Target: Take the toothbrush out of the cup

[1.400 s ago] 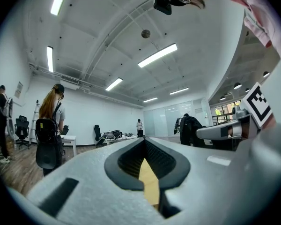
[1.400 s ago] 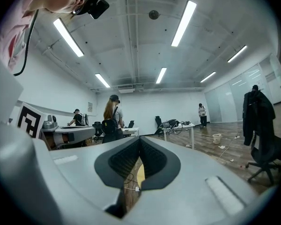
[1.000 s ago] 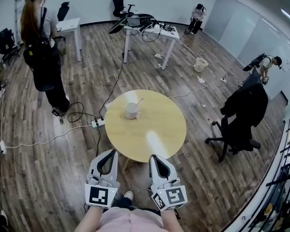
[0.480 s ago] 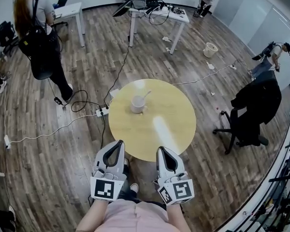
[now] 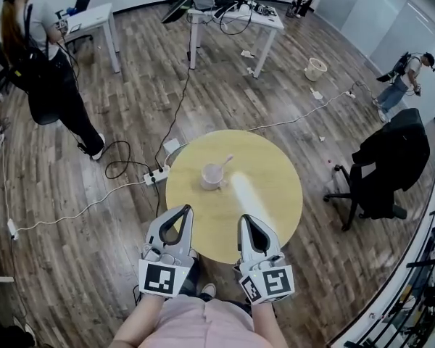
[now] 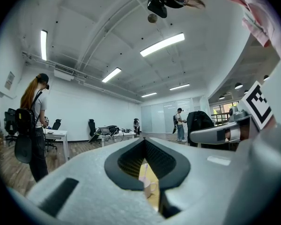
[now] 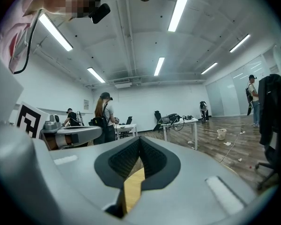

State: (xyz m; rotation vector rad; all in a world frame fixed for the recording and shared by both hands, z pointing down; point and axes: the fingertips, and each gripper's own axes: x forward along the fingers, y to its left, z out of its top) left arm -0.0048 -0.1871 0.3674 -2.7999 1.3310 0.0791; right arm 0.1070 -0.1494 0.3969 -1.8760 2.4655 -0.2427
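A pale cup [image 5: 212,176] stands on the round wooden table [image 5: 268,194], left of its middle, with a toothbrush [image 5: 225,162] leaning out toward the far right. My left gripper [image 5: 186,209] and right gripper [image 5: 243,218] point level over the table's near edge, side by side, short of the cup. Both are shut with nothing between the jaws. In the left gripper view the cup [image 6: 148,188] and toothbrush [image 6: 144,171] show through the gap below the closed tips [image 6: 144,140]. The right gripper view shows its closed tips [image 7: 140,138] and only bare tabletop [image 7: 131,191].
A power strip with cables [image 5: 158,175] lies on the wooden floor left of the table. A black office chair draped with a jacket [image 5: 388,158] stands to the right. A person with a backpack [image 5: 40,71] stands at far left. White desks [image 5: 232,13] and a bucket [image 5: 316,68] are beyond.
Both grippers have moved forward together, from short of the table to over its near edge. The cup and table now appear closer and lower in the head view. Jaws stayed shut.
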